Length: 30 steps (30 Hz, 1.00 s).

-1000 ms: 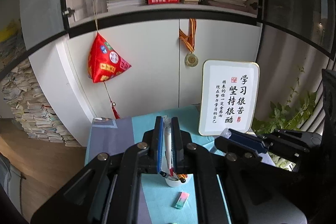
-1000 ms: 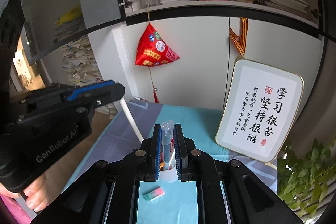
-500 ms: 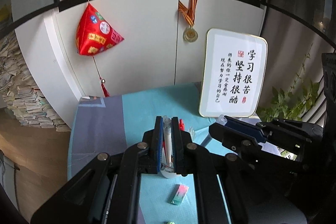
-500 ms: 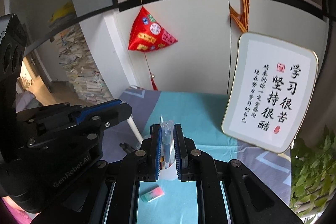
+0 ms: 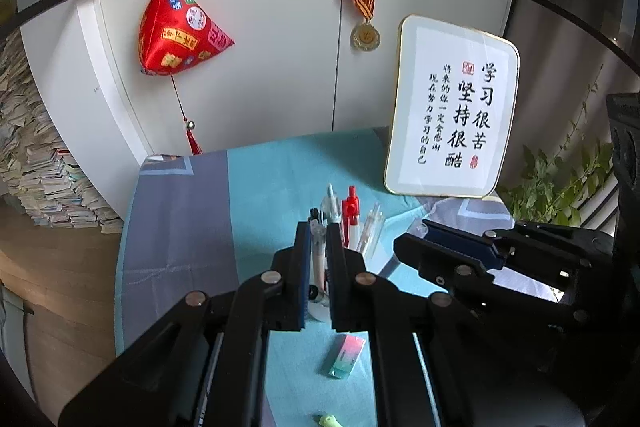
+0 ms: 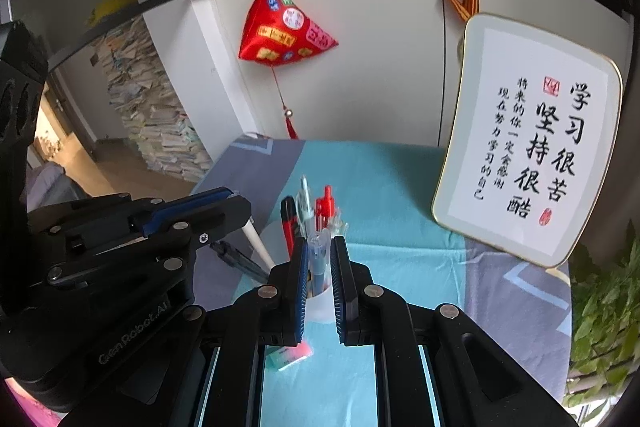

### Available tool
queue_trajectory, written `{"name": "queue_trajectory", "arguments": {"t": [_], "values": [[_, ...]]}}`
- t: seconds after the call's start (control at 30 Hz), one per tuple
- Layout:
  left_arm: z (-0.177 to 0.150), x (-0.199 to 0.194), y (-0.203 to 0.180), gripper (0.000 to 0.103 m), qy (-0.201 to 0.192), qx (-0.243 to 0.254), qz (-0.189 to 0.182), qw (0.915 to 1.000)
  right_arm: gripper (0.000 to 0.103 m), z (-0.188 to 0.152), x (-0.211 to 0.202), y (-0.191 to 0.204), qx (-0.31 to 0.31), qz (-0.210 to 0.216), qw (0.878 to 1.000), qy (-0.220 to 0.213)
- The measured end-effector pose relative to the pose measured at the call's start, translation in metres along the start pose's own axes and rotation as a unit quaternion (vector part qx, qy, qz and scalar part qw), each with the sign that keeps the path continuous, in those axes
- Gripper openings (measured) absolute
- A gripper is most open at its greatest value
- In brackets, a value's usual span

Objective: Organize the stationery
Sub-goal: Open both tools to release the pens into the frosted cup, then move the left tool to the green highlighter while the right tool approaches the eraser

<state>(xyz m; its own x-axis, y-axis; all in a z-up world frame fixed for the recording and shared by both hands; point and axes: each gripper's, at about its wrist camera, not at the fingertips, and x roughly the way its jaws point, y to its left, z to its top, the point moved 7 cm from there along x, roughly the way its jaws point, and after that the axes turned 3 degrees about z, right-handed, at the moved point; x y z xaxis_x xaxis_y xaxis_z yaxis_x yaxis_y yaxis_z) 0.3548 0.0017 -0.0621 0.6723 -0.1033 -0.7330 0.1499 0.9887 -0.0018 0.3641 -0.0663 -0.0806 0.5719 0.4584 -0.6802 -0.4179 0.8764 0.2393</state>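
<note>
Both my grippers, left (image 5: 319, 227) and right (image 6: 319, 243), clench pens above the cup (image 6: 318, 307), frame centre; colliding could tip it

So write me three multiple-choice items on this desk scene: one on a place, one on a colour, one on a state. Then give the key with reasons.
1. Where does the eraser lie?
A. inside the pen cup
B. flat on the teal cloth, nearer the camera than the pen cup
C. on the bookshelf

2. What colour is the hanging pyramid pouch?
A. red
B. green
C. black

3. How does the left gripper stand?
A. jaws wide open and empty
B. jaws shut on a white pen
C. jaws shut on the eraser

Key:
1 B, the eraser rests on the cloth just in front of the white pen cup.
2 A, the pouch on the cabinet door is red with coloured patches.
3 B, the white pen sits pinched between the jaws, over the pen cup.
</note>
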Motion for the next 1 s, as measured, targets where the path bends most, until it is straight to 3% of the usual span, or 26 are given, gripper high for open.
{"name": "queue_trajectory", "arguments": {"t": [0.33, 0.57, 0.63, 0.77, 0.9, 1.0], "values": [[-0.008, 0.003, 0.001, 0.009, 0.013, -0.012, -0.013, 0.9998, 0.013, -0.007, 0.005, 0.002, 0.001, 0.004, 1.000, 0.014], [-0.007, -0.015, 0.004, 0.027, -0.004, -0.017, -0.009, 0.9998, 0.013, -0.009, -0.010, 0.005, 0.003, 0.006, 1.000, 0.005], [-0.011, -0.020, 0.005, 0.027, -0.007, -0.017, -0.007, 0.9998, 0.013, -0.012, -0.015, 0.006, 0.003, 0.007, 1.000, 0.006], [-0.025, -0.030, 0.008, 0.027, -0.008, -0.017, 0.001, 0.9998, 0.013, -0.023, -0.023, 0.009, -0.003, 0.005, 1.000, 0.009], [-0.049, -0.036, 0.005, 0.028, 0.004, -0.015, -0.021, 0.9997, 0.012, -0.037, -0.032, 0.012, -0.011, 0.003, 1.000, 0.013], [-0.072, -0.030, 0.000, 0.035, 0.024, -0.008, -0.024, 0.9994, 0.013, -0.049, -0.033, 0.008, -0.007, -0.006, 1.000, 0.026]]}}
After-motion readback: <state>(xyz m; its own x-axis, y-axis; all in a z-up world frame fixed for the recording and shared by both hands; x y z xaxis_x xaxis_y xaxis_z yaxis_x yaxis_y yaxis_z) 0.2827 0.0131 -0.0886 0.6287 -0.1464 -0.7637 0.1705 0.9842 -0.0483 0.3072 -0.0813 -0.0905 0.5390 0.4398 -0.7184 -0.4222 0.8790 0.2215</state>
